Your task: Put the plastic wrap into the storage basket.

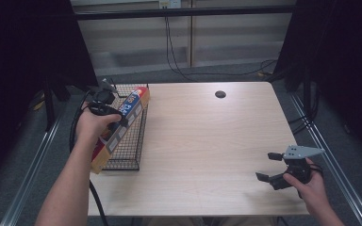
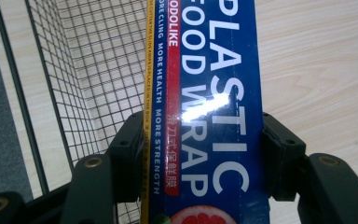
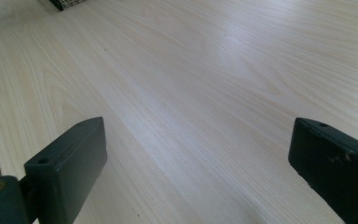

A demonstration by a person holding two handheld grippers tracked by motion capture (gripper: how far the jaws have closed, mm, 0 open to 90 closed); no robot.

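Note:
A long plastic wrap box (image 1: 122,125), blue with a yellow edge, lies tilted over the black wire basket (image 1: 132,146) at the table's left side. My left gripper (image 1: 115,115) is shut on the box near its middle. In the left gripper view both black jaws press the plastic wrap box (image 2: 209,116) from either side, with the wire basket (image 2: 84,70) behind it on the left. My right gripper (image 1: 269,165) rests low at the table's front right with its jaws wide apart. Between those jaws the right gripper view has only bare table (image 3: 191,93).
The light wooden table (image 1: 207,141) has a round black cable hole (image 1: 220,94) near its far edge. Cables hang behind the table. Dark curtains stand on both sides, and grey floor with metal rails runs along the left and right.

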